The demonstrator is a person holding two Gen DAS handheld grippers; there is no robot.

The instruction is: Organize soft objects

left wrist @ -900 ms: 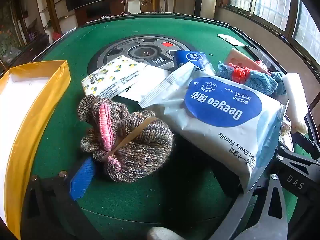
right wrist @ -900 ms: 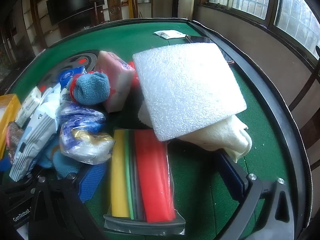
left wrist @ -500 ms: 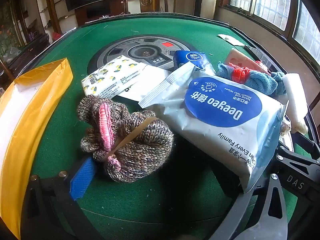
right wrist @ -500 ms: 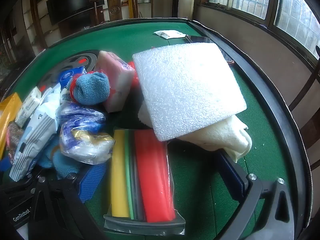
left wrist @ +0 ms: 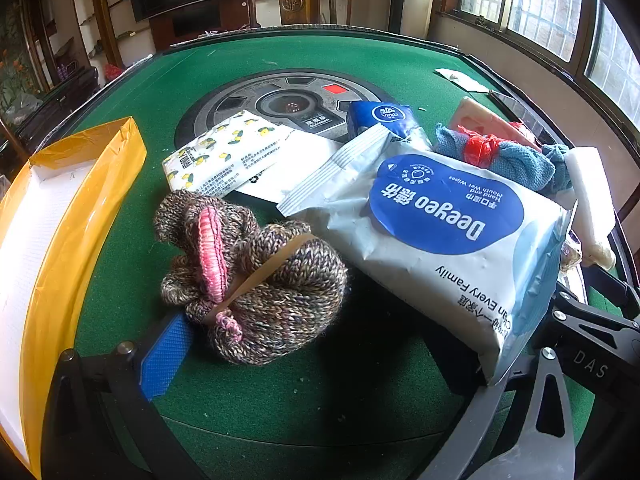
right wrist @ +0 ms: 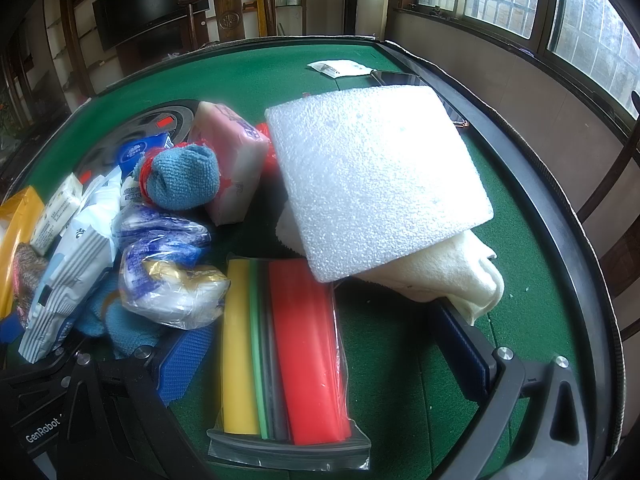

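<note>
In the left wrist view my left gripper stands open, pointing steeply down at the green table. A brown knitted bundle with a pink stripe and a rubber band lies between its fingers, close to the blue left pad. A large Deeyeo wet-wipes pack covers the right finger. In the right wrist view my right gripper is open around a zip bag of coloured sheets, its pads clear of the bag. A white foam sheet rests on a cream towel by the right pad.
A yellow box with a white inside stands at the left. A lemon-print tissue pack, a blue Vinda pack, a blue cloth, a pink pack and a plastic-wrapped bundle crowd the middle. The table's raised rim runs along the right.
The yellow box at the left has turned slightly. A pale shape at the bottom edge of the left wrist view is gone. Both grippers and the soft objects stay where they were.
</note>
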